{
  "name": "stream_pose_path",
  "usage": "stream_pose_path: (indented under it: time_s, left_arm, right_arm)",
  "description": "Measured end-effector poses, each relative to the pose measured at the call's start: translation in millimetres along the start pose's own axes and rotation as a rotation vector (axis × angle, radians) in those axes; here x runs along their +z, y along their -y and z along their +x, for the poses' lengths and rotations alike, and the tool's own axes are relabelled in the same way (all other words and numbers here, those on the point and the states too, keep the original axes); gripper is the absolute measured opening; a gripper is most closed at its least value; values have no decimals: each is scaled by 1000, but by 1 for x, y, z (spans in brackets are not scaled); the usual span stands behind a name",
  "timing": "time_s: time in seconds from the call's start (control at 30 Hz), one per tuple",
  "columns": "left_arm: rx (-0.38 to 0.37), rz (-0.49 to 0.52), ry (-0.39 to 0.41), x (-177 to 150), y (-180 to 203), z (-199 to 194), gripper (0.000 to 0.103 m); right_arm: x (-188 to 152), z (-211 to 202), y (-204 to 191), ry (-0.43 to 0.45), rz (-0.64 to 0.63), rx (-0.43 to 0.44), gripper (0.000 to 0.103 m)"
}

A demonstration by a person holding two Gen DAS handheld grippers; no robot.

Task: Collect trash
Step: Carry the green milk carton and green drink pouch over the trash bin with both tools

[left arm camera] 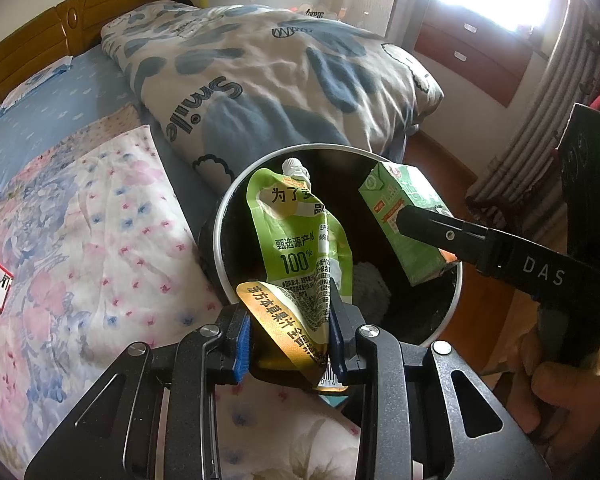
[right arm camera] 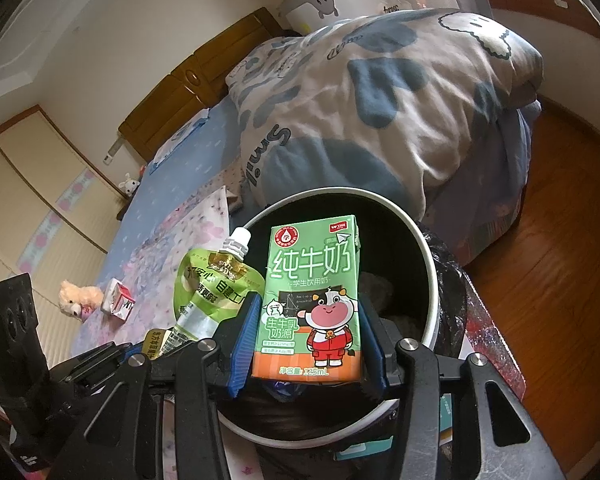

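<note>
**Op:** My left tongs point(left arm camera: 291, 334) are clamped on the pouch point(left arm camera: 300, 240), low down near its crumpled base, and my right tongs point(right arm camera: 306, 346) are clamped on the carton point(right arm camera: 314, 304), pads on its two narrow sides. Both pieces hang over the bin point(left arm camera: 220, 240) mouth.

**Spotter:** Where's the bin relative to the bed point(left arm camera: 60, 120)?

**Op:** Tight against the bed's edge, with the liner point(right arm camera: 448, 280) bunched over the rim on the far side. From the left camera the pouch's spout points across the opening and the carton sits above the right half. There's crumpled waste already at the bottom.

**Spotter:** So release next?

**Op:** That's my read. I'd let the carton go first; it's rigid and upright, so it should fall straight once the pads part. The pouch is the tricky one. It's floppy, folded around my pad, and its base looks to hang at the near rim, perhaps short of it. I'd nudge the left tongs forward over the middle before opening, and open wide so the foil doesn't cling.

**Spotter:** Anything left after that?

**Op:** A small red-and-white box point(right arm camera: 118, 300) lies on the floral sheet, beside a plush toy point(right arm camera: 76, 298). The box looks like trash; the toy I'd leave.
</note>
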State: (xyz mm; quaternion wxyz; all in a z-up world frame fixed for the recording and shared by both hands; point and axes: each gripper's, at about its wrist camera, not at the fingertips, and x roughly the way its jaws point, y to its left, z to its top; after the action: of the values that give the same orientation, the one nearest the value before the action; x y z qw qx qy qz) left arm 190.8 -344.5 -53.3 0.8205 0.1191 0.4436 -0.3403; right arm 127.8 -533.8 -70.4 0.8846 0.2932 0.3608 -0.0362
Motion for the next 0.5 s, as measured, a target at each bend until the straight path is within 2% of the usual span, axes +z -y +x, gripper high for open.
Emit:
stream_pose_path:
  time_s: [0.5]
  left_arm:
    - [-11, -7, -4, 2, 1, 7, 29]
  right_arm:
    - [1, 4, 3, -7, 7, -9, 48]
